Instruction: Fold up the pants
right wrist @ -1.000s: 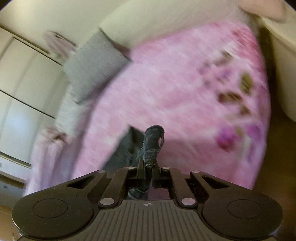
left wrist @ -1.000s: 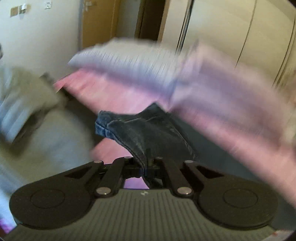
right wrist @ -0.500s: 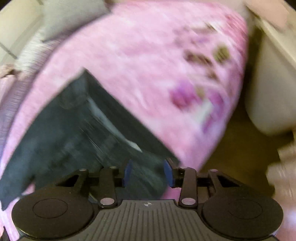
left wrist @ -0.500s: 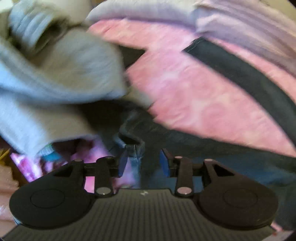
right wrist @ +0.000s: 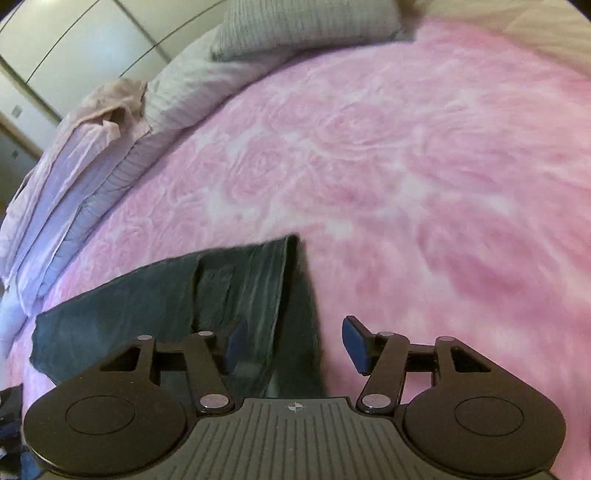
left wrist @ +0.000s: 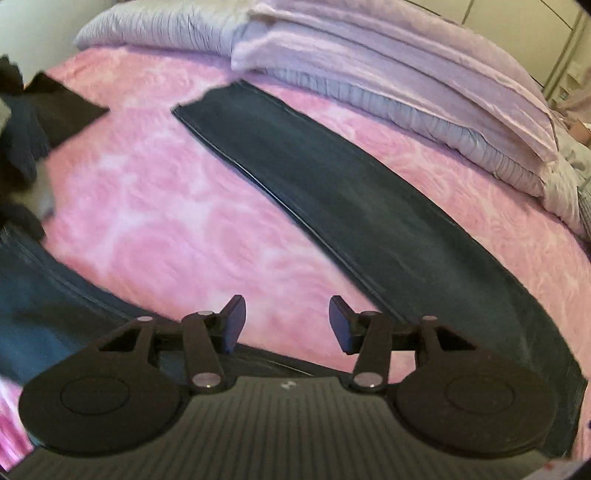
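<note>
Dark denim pants (left wrist: 351, 206) lie flat on the pink bedspread (left wrist: 166, 206), one leg running diagonally from upper left to lower right. Another dark part of them (left wrist: 40, 314) fills the lower left. My left gripper (left wrist: 286, 321) hovers over bare bedspread between these two parts, its jaws opening with nothing between them. In the right wrist view an end of the pants (right wrist: 207, 295) lies on the bedspread (right wrist: 424, 166), with one corner folded up. My right gripper (right wrist: 293, 339) is over that end, jaws opening; cloth lies below the gap, and the pads do not press on it.
Folded lilac bedding (left wrist: 388, 81) is stacked along the far side of the bed. Other dark clothing (left wrist: 40, 107) lies at the left edge. A grey pillow (right wrist: 303, 26), more lilac bedding (right wrist: 74, 170) and wardrobe doors (right wrist: 55, 44) sit beyond the bedspread.
Both grippers were shut on raised denim a second ago. They have let go, opened and swept down low over the bed, and the pants now lie flat.
</note>
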